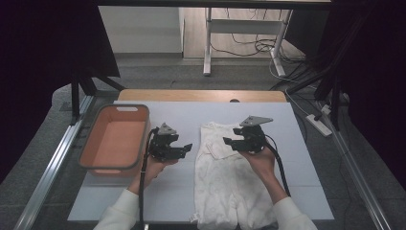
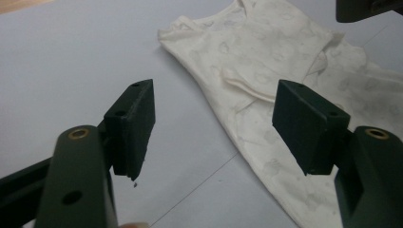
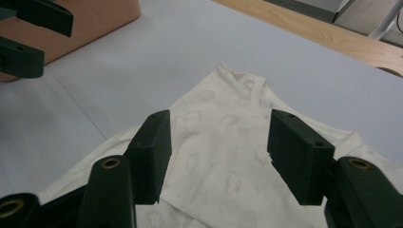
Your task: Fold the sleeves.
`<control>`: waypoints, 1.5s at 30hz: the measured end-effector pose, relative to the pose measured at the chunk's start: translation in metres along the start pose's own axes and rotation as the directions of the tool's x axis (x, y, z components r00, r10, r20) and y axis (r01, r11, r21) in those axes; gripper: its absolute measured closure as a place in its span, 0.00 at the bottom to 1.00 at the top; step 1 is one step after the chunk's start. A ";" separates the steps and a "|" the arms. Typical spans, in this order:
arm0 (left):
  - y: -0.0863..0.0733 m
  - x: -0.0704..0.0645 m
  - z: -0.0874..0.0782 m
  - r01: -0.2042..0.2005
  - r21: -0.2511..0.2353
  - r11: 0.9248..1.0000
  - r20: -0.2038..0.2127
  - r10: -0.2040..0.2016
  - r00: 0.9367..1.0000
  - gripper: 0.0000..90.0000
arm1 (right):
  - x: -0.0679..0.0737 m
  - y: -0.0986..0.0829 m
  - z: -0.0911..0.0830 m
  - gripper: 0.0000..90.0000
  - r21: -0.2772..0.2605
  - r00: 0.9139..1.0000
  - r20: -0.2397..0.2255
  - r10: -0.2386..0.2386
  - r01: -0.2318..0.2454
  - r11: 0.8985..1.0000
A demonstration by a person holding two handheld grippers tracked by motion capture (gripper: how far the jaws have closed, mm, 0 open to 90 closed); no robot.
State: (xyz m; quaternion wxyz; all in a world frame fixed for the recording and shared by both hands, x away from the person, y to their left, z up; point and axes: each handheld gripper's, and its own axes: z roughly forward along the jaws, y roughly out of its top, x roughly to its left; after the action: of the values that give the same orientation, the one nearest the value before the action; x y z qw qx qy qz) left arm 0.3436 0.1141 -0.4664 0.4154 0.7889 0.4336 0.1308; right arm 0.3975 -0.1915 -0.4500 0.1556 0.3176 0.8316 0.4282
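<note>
A soft cream garment [image 1: 230, 177] with a faint print lay flat on the smooth counter [image 1: 297, 143]. Left gripper [image 1: 184, 149] and right gripper [image 1: 229, 141] hovered spread, empty.

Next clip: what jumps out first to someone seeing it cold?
A cream garment lies flat on the white table cover, right of centre. An orange bin sits at the left edge. The left gripper hovers open between bin and garment, and the right gripper hovers open over the garment's top; neither holds anything.
</note>
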 end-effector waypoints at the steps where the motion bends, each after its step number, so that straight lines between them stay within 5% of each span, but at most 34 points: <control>1: 0.000 0.000 -0.001 0.000 -0.001 1.000 0.000 0.000 1.000 0.35 | -0.001 0.000 -0.002 0.44 -0.002 1.000 0.001 -0.002 0.002 1.000; 19: 0.006 0.001 0.003 0.011 -0.001 1.000 0.016 -0.011 1.000 0.31 | -0.010 -0.010 -0.029 0.34 -0.037 0.999 -0.037 -0.029 0.028 0.999; 29: 0.014 0.008 0.006 0.009 0.007 1.000 0.013 -0.009 1.000 0.25 | -0.018 -0.012 -0.044 0.31 -0.051 0.999 -0.010 -0.048 0.048 0.998; 38: 0.024 0.016 0.010 0.046 -0.011 0.999 0.005 -0.046 0.999 0.23 | -0.033 -0.015 -0.051 0.30 -0.055 1.000 0.011 -0.022 0.023 0.998; 45: 0.036 0.013 0.020 0.038 -0.015 0.999 0.020 -0.038 0.999 0.22 | -0.042 -0.019 -0.051 0.29 -0.038 0.999 0.037 -0.007 0.009 0.999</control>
State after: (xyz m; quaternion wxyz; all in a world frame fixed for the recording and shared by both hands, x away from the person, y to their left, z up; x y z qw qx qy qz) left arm 0.3829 0.1035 -0.4529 0.4284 0.7784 0.4434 0.1184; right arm 0.3946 -0.2584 -0.4362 0.1789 0.3191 0.8214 0.4376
